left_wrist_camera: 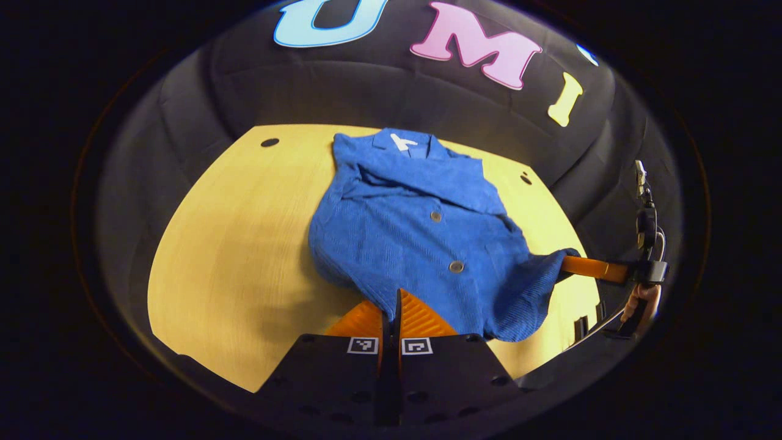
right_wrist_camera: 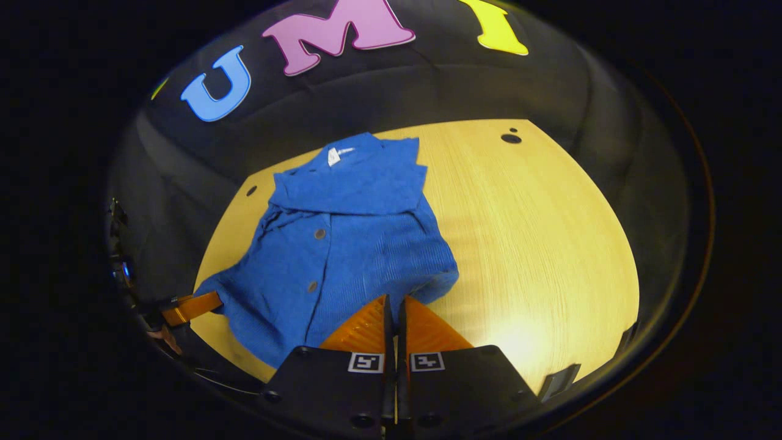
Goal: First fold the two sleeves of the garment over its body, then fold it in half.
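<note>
Both sleeves already lie folded over the body, so the step in hand looks like the fold in half. The left gripper (left_wrist_camera: 391,305) is clamped on the near hem of the blue ribbed button-front garment (left_wrist_camera: 421,226), which lies on the pale wooden table (left_wrist_camera: 232,244) with its collar toward the far edge. The right gripper (right_wrist_camera: 396,308) pinches the hem's other corner, its fingers closed on cloth. Next, both hands probably need to lift together and carry the hem evenly toward the collar.
</note>
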